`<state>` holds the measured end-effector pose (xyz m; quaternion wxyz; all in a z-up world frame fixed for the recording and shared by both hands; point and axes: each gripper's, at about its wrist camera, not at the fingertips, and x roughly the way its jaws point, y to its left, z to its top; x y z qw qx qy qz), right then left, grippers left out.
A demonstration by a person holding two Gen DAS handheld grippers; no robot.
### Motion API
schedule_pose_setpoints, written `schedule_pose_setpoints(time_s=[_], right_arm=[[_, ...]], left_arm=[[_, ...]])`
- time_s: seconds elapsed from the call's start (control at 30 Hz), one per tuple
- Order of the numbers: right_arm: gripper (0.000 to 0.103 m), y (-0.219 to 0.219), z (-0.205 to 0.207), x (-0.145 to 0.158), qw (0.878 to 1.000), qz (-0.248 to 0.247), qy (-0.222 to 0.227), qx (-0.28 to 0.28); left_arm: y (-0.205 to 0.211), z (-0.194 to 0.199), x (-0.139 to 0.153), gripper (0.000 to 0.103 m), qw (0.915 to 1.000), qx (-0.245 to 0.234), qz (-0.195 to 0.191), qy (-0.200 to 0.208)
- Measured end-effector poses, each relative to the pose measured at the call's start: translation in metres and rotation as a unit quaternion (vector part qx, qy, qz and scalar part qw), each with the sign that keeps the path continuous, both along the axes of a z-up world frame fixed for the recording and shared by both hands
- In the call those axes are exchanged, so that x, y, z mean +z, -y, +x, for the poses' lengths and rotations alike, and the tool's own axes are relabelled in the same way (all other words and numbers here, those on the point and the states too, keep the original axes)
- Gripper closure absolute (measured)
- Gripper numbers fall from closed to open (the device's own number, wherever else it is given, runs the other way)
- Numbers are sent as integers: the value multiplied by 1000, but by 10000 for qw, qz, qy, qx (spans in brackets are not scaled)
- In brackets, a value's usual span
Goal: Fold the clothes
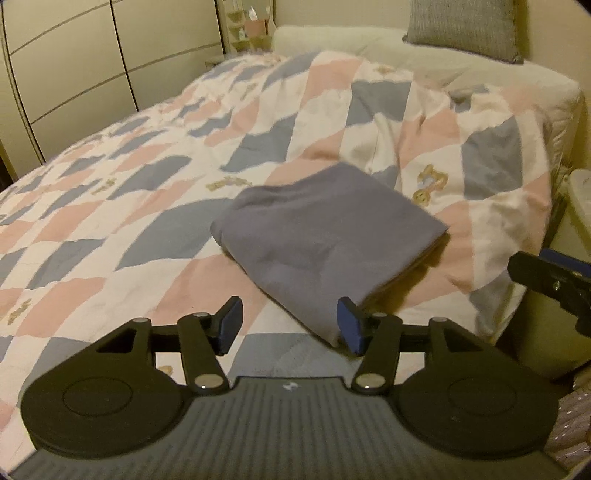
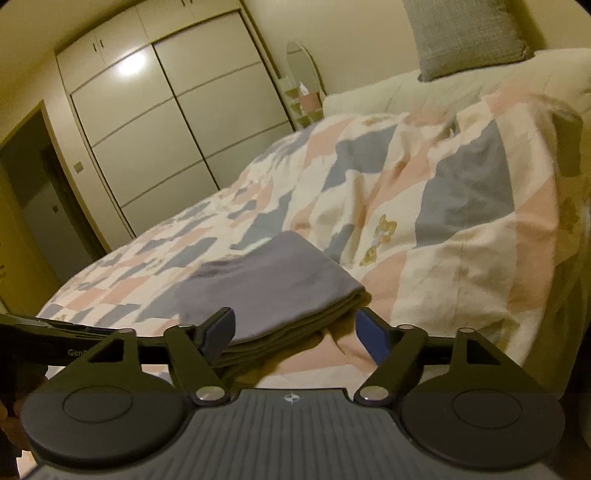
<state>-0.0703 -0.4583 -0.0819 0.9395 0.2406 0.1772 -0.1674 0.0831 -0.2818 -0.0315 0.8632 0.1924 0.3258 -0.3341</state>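
A folded grey-purple garment (image 1: 325, 236) lies in a neat rectangle on the patchwork bedspread (image 1: 129, 206). It also shows in the right wrist view (image 2: 273, 288), with stacked layers at its near edge. My left gripper (image 1: 290, 325) is open and empty, just in front of the garment's near corner. My right gripper (image 2: 295, 332) is open and empty, just in front of the garment's near edge. The right gripper's body (image 1: 554, 280) shows at the right edge of the left wrist view.
The bedspread (image 2: 443, 229) is bunched up over a pillow at the head of the bed. A grey cushion (image 1: 465, 26) leans on the wall. A wardrobe (image 2: 166, 129) stands beyond the bed's far side. The bed's right edge (image 1: 546, 236) drops off.
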Motion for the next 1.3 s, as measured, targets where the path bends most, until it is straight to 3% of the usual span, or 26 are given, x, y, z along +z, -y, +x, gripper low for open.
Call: schedule_pose_setpoints(time_s=[0.2,0.47,0.63,1.03,1.3], right_arm=[[13,-21,-31,21,9996,-69,271,2],[10,-43,-66,36,9988,-106,472,-10],[8,-52,-82,39,9984,-99,550,-28],[7,-64,-109,35,9980,73,621,-34],[7,-46,-92,5,9966,684,449,-25]], left_arm=[[-20,-35,25,42,9995,-123,-214,197],[-42,-70,39,38,9984,-198,-401,359],[-60,-82,41,37,9980,-157,-560,255],[-102,-76,33,37,9959,215,-854,-228],[-100,-46,16,37,9924,386,-962,-669]])
